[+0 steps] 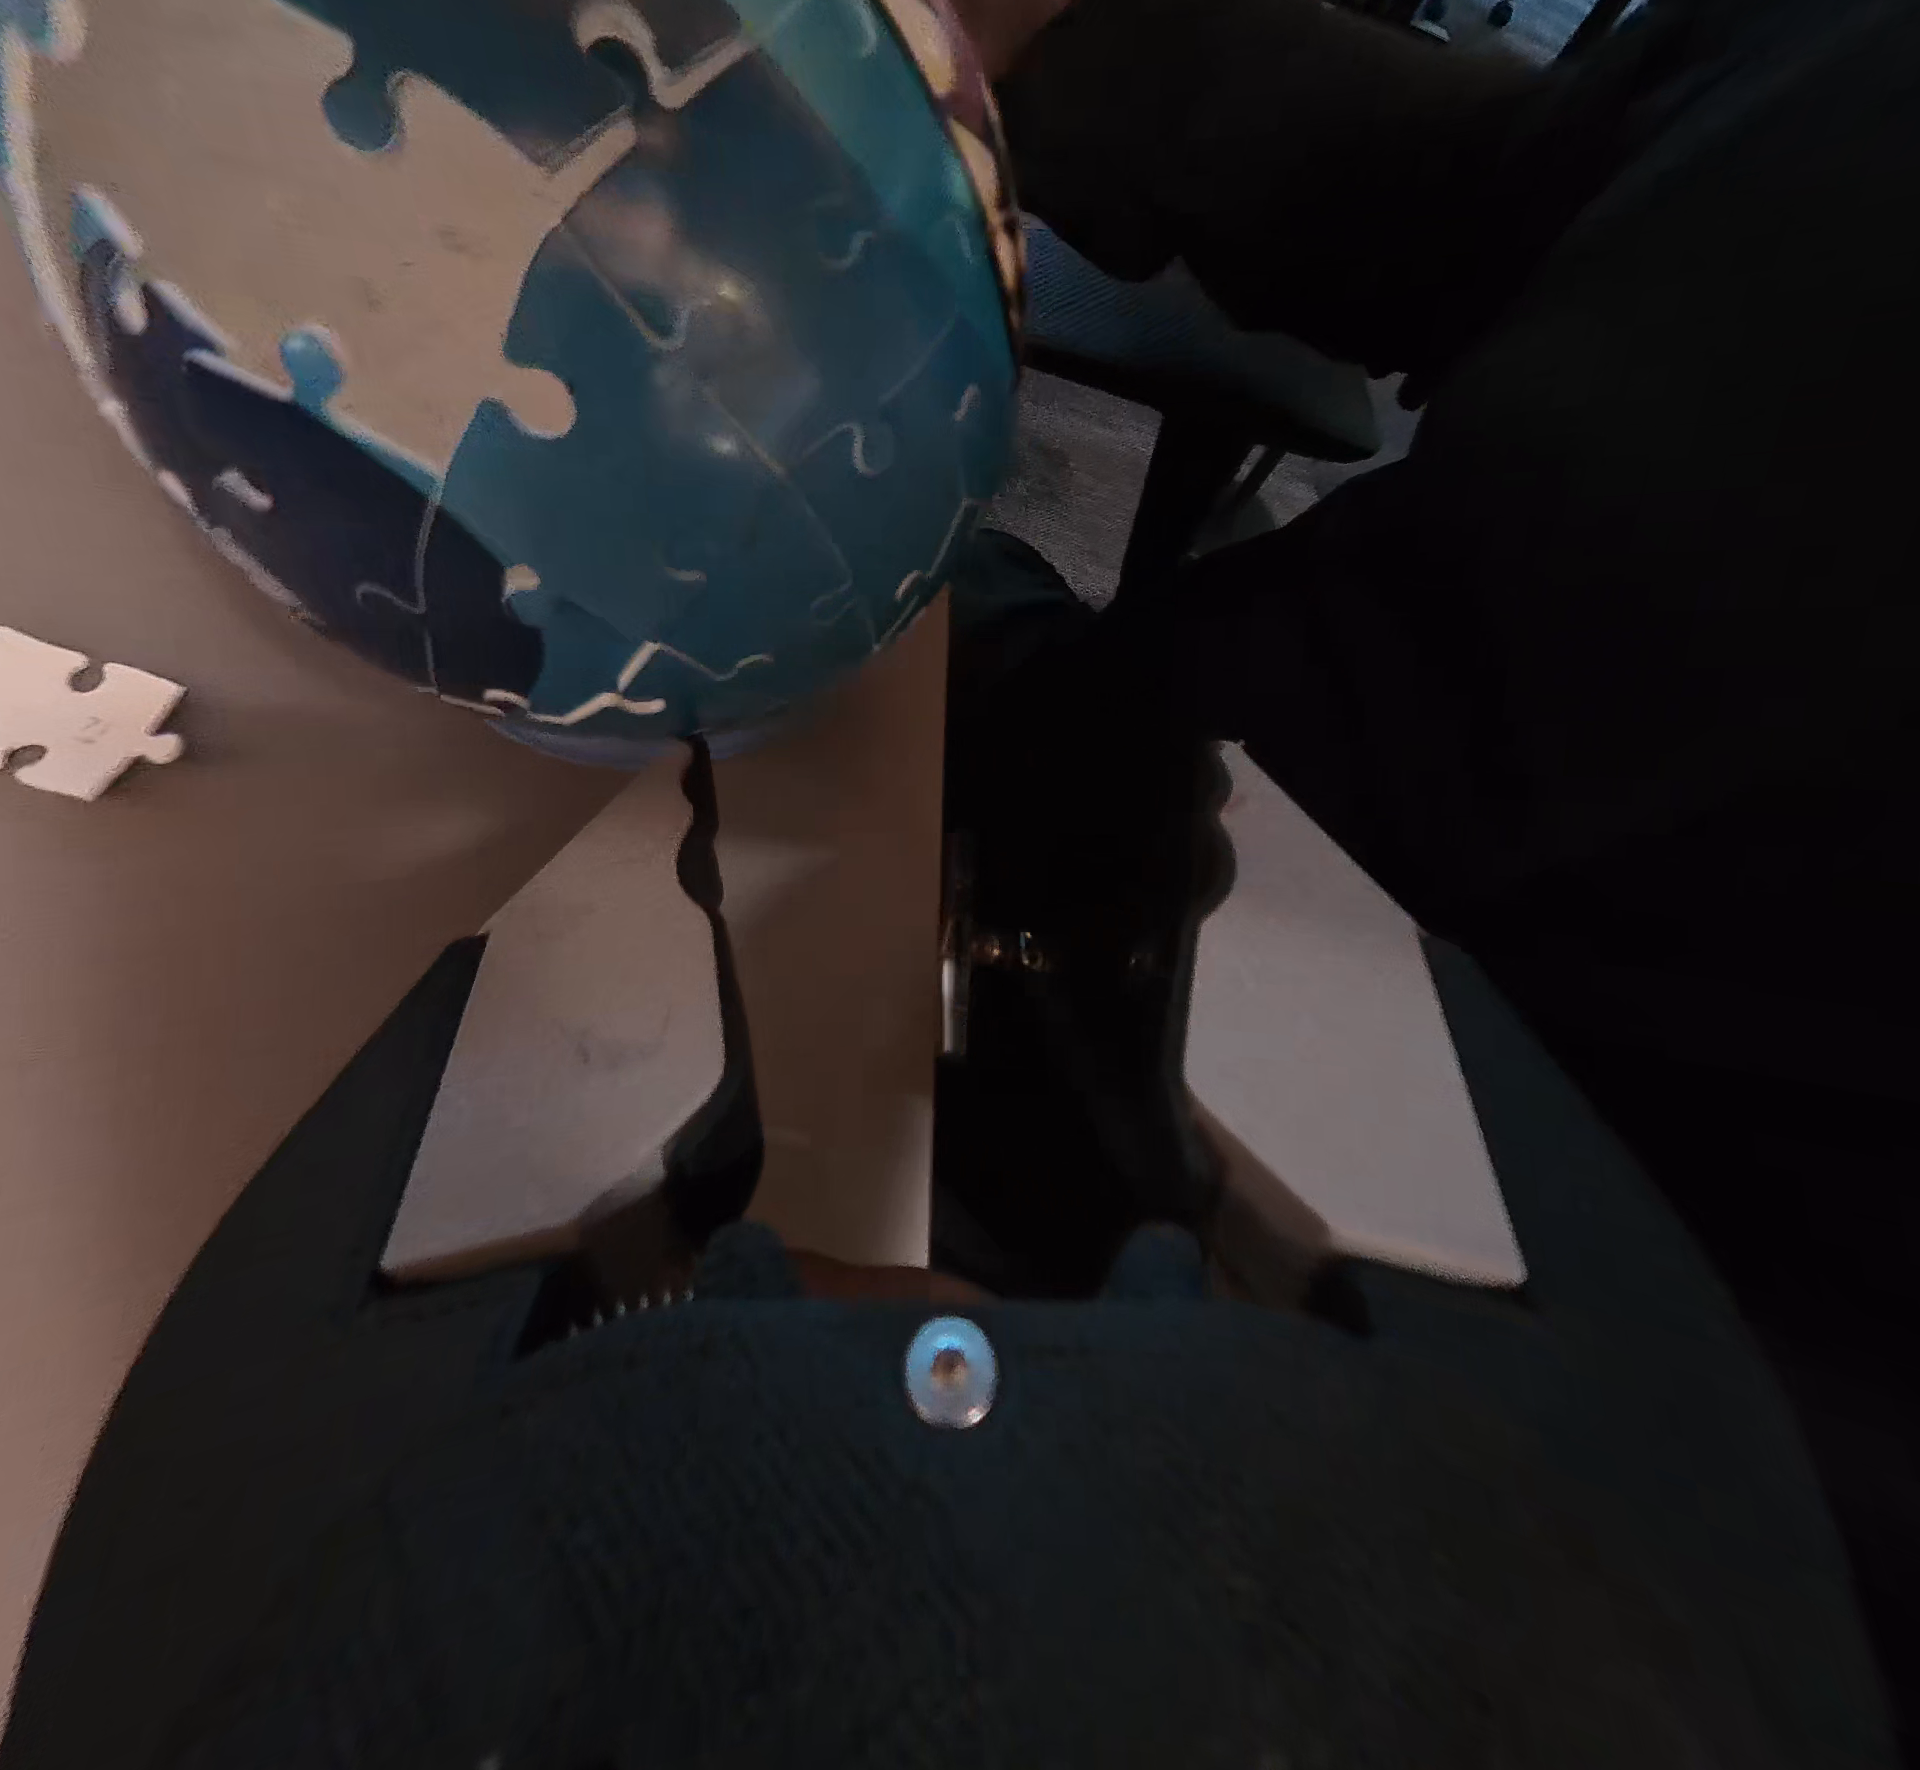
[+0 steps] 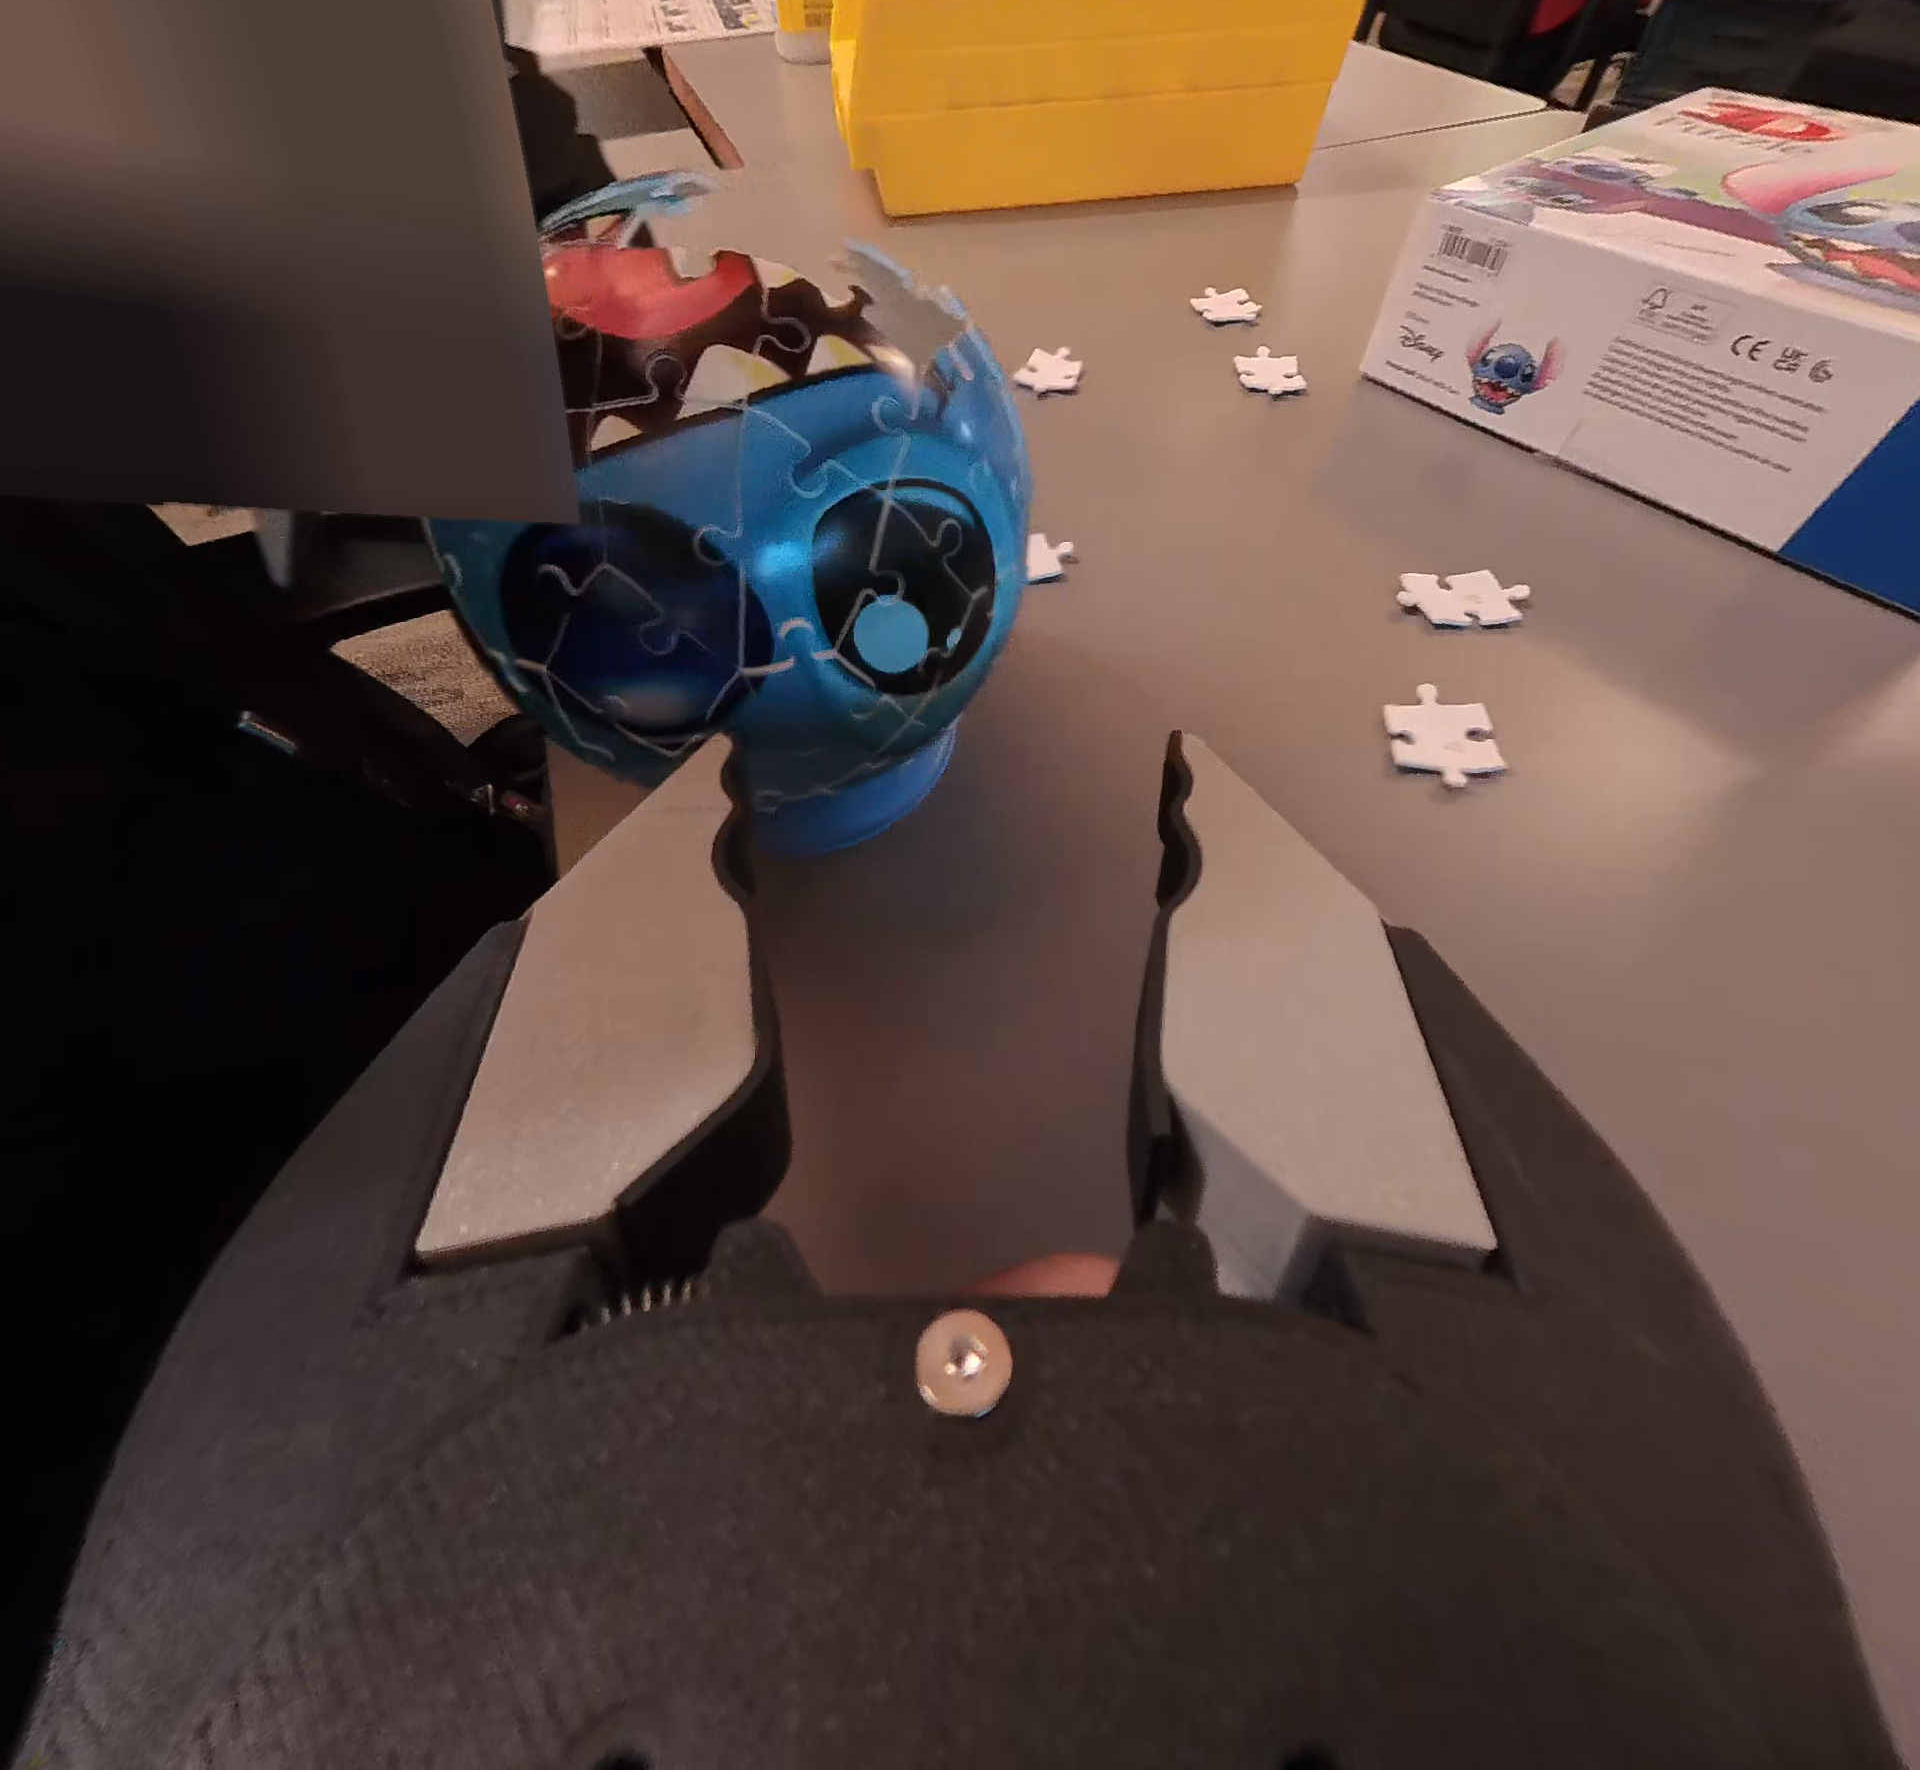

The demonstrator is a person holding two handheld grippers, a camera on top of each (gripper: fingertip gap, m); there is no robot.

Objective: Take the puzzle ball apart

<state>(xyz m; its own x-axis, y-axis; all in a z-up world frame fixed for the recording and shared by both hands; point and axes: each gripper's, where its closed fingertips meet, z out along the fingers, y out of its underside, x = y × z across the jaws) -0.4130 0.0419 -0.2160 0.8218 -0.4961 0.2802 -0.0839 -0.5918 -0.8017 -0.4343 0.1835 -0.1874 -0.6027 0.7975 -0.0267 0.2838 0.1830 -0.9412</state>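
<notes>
The puzzle ball (image 2: 769, 567) is blue with two big dark eyes and stands on a blue base (image 2: 862, 806) near the table's left edge. Its top is open where pieces are gone, leaving a jagged rim. My right gripper (image 2: 953, 754) is open and empty just in front of the ball, its left fingertip (image 2: 727, 785) overlapping the ball's lower side. In the left wrist view the ball (image 1: 727, 370) fills the upper left, with holes in its shell. My left gripper (image 1: 951, 764) is open, its left fingertip (image 1: 694, 775) at the ball's lower edge.
Several loose white pieces (image 2: 1444, 738) lie face down on the grey table (image 2: 1195, 577) right of the ball, one also in the left wrist view (image 1: 88, 733). A yellow bin (image 2: 1091, 47) stands at the back and the puzzle box (image 2: 1662, 318) at the right. The table edge (image 1: 945, 889) runs beside a person's dark clothing.
</notes>
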